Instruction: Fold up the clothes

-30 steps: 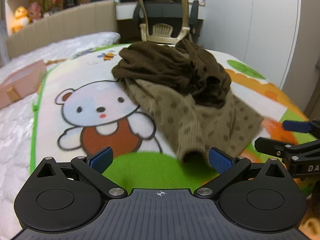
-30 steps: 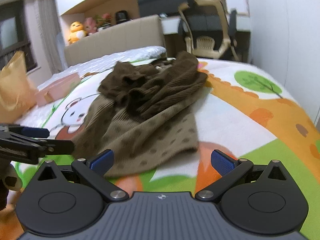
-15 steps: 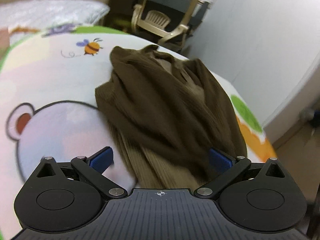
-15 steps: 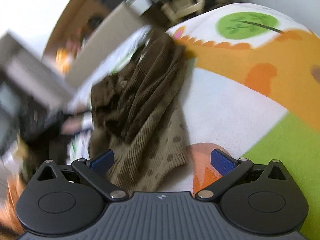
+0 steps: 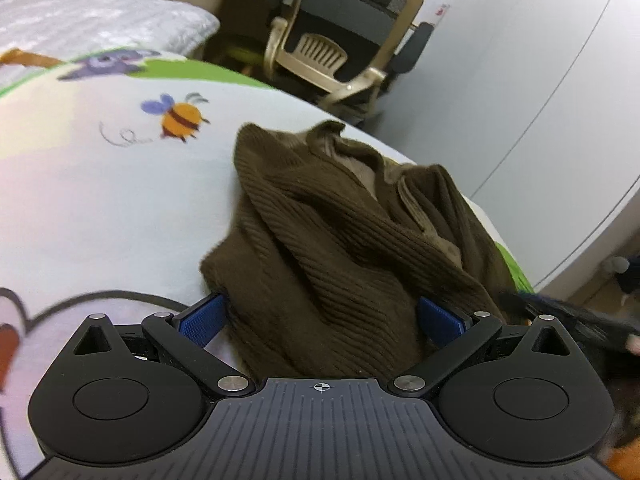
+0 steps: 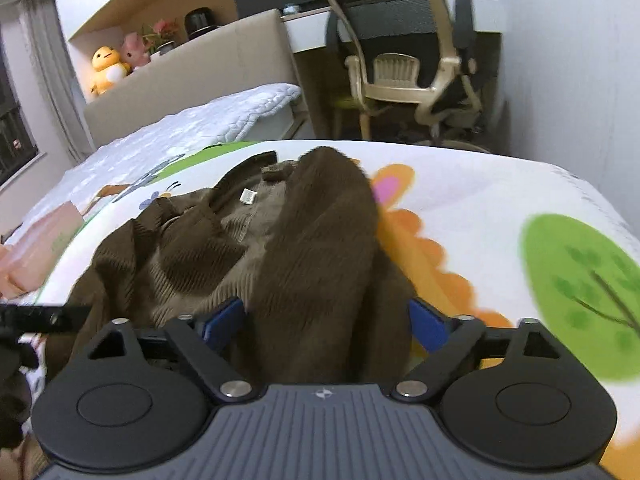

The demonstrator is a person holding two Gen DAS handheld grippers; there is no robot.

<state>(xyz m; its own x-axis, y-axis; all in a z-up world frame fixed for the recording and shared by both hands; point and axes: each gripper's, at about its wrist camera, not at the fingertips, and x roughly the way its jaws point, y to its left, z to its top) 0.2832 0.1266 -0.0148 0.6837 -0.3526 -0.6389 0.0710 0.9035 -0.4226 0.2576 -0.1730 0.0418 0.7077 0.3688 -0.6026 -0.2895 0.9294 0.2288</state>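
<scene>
A dark brown ribbed knit garment (image 5: 340, 248) with a lighter tan inside lies crumpled on the cartoon-print bedspread (image 5: 100, 208). My left gripper (image 5: 320, 320) stands open low over the near end of the garment, with a thick fold between its blue pads. In the right wrist view the same garment (image 6: 320, 240) shows its collar and a white label at the far end. My right gripper (image 6: 326, 320) is closing, with a dark fold filling the gap between its jaws. The left gripper's fingers (image 6: 44, 314) show at that view's left edge.
A beige office chair (image 6: 404, 40) stands past the bed's far end, by a desk. A pink box (image 6: 40, 248) lies on the bed at left. Plush toys (image 6: 108, 68) sit on the shelf behind the padded headboard. A white wall (image 5: 520, 80) runs along the bed's right side.
Both grippers moved forward along the bed, up to the crumpled garment's far part. The right jaws narrowed around a fold. The left jaws stayed wide.
</scene>
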